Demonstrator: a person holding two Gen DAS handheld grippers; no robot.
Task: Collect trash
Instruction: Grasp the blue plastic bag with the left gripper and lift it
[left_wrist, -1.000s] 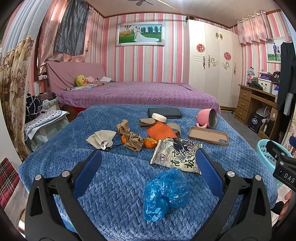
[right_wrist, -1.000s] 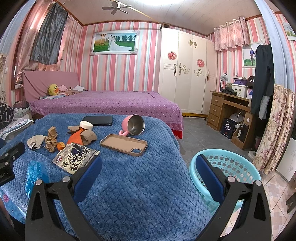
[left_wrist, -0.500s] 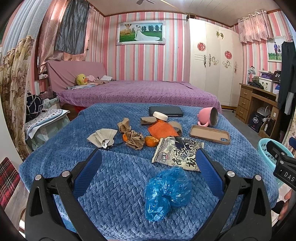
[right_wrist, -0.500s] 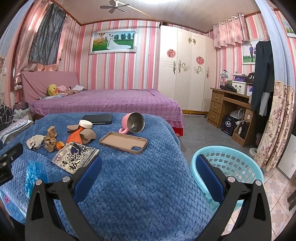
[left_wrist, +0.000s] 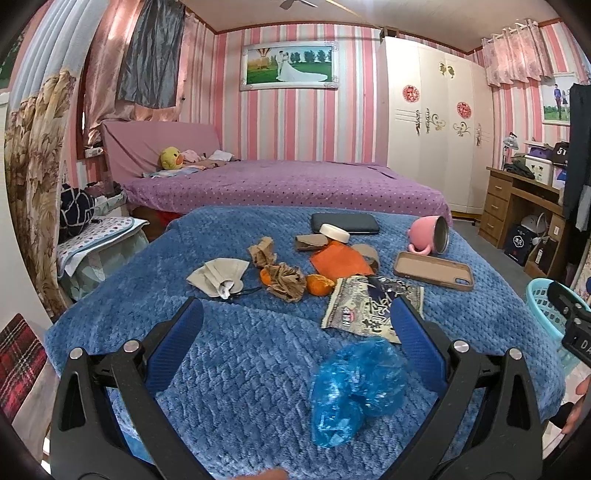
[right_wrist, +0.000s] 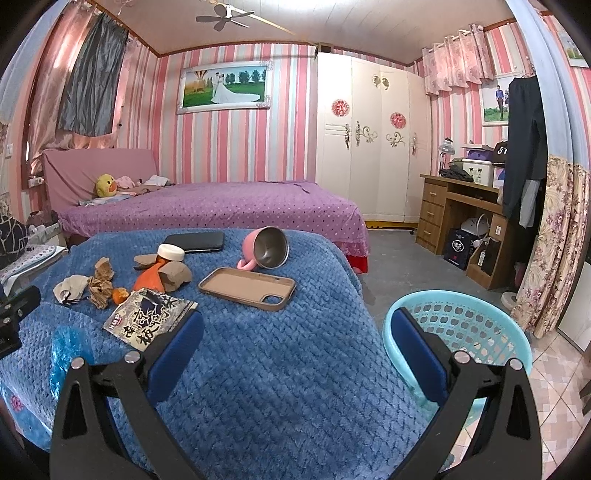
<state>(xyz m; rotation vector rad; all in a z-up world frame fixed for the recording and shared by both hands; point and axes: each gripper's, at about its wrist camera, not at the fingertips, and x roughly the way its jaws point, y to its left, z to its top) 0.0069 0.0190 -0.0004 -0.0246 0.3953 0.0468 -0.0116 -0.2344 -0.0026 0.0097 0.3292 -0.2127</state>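
Trash lies on a blue blanket (left_wrist: 240, 369): a crumpled blue plastic bag (left_wrist: 354, 384), a printed snack wrapper (left_wrist: 369, 306), brown crumpled paper (left_wrist: 286, 282), orange peel (left_wrist: 319, 285), an orange wrapper (left_wrist: 341, 260) and a beige face mask (left_wrist: 221, 275). My left gripper (left_wrist: 295, 328) is open and empty, just above the blue bag. My right gripper (right_wrist: 295, 332) is open and empty over the blanket's right part, with the light blue basket (right_wrist: 465, 332) beside its right finger. The wrapper (right_wrist: 147, 319) and blue bag (right_wrist: 66, 354) lie to its left.
A pink mug (left_wrist: 430, 238) lies on its side next to a tan phone case (left_wrist: 434, 271), a dark phone (left_wrist: 345, 223) and a white lid (left_wrist: 334, 232). A purple bed (left_wrist: 288, 184) stands behind. A wooden desk (right_wrist: 461, 210) and wardrobe are at the right.
Both grippers have shifted slightly forward and lower over the blanket; the blue bag sits a little nearer the left gripper. Nothing was picked up.
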